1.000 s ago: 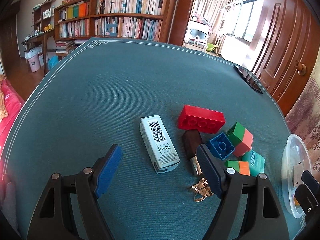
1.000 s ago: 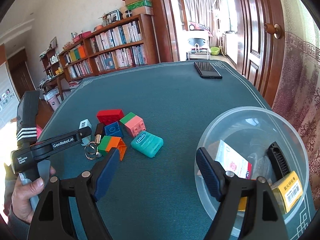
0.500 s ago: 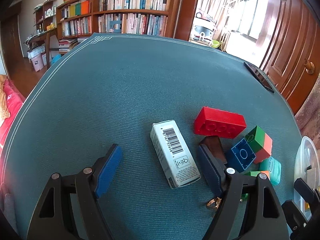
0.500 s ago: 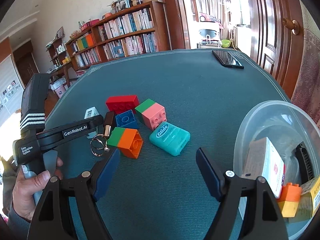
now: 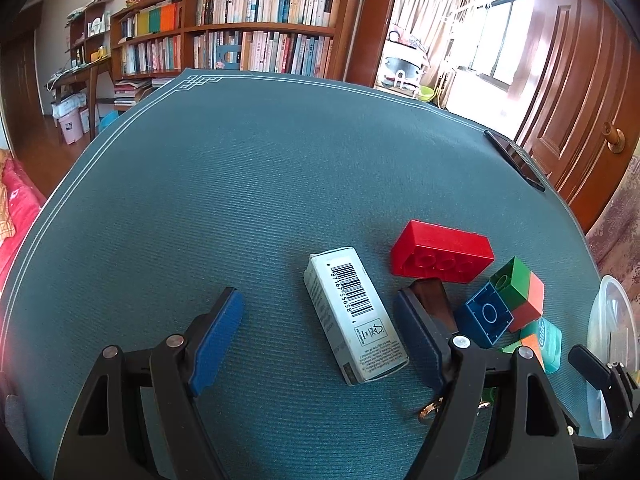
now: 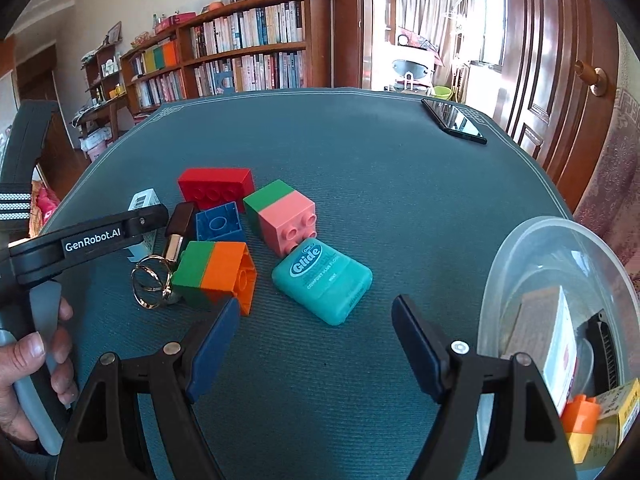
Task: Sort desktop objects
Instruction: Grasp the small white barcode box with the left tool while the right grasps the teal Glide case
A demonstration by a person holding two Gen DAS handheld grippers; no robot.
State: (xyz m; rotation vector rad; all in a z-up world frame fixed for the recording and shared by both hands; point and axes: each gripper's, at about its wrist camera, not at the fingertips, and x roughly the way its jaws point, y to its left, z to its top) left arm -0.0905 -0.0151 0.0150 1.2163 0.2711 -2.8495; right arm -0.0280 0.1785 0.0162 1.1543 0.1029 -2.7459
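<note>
Teal cloth-covered table (image 6: 380,168) in a room lined with wooden bookshelves (image 5: 256,32). The loose pile counts four plastic bricks: red (image 6: 216,188), blue (image 6: 219,224), green-pink (image 6: 282,214), green-orange (image 6: 216,270). Plus one teal Glide floss case (image 6: 322,282), one white barcoded box (image 5: 354,314), one brown key fob with rings (image 6: 160,268). The clear plastic bowl (image 6: 532,248) sits right of them, one black phone (image 6: 454,120) far off. Left gripper (image 5: 318,336) and right gripper (image 6: 316,344) both gape wide, empty.

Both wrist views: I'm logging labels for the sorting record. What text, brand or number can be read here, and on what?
"Glide", then "COMFORT" in small print: teal floss case.
"GenRobot.AI": arm of the left gripper.
Barcode with digits, roughly "871675565584", not surely read: white carton.
Fine print on the carton, the yellow box in the clear bowl and the book spines: too small to read.
</note>
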